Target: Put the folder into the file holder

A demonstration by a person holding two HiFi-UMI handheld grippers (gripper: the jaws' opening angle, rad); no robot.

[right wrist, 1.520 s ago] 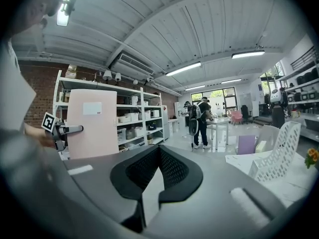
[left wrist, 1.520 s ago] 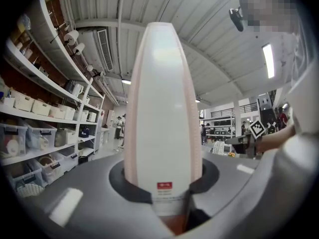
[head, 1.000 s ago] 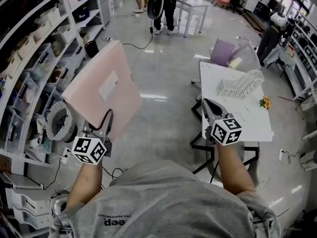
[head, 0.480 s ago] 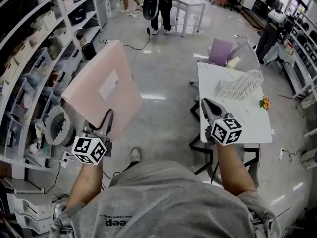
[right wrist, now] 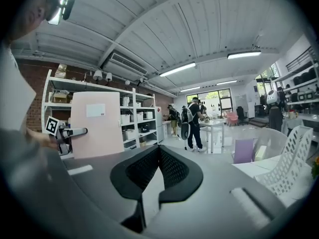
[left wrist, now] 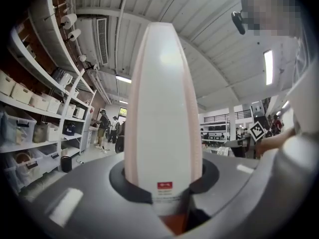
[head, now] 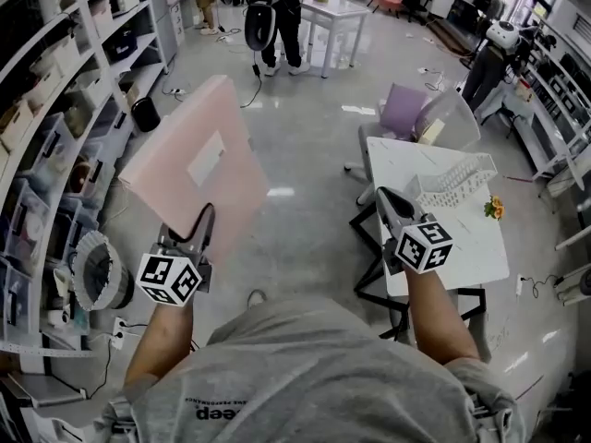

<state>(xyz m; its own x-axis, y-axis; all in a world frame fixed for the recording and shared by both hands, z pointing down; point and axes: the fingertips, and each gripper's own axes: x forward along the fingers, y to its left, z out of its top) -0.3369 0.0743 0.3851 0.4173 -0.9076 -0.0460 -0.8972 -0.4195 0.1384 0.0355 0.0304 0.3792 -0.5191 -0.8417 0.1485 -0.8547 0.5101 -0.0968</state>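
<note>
Desk, white, right. Folder, pink, held aloft at left, well apart from the desk; likely light, stiff, smooth-faced; best pinched at its near edge, where the left gripper jaws clamp it. File holder, white mesh, on the desk. Right gripper: jaws closed, empty.

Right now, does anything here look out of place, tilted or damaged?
Nothing stands out. The left gripper holds the pink folder intact in the air, and the white file holder sits on the table.
</note>
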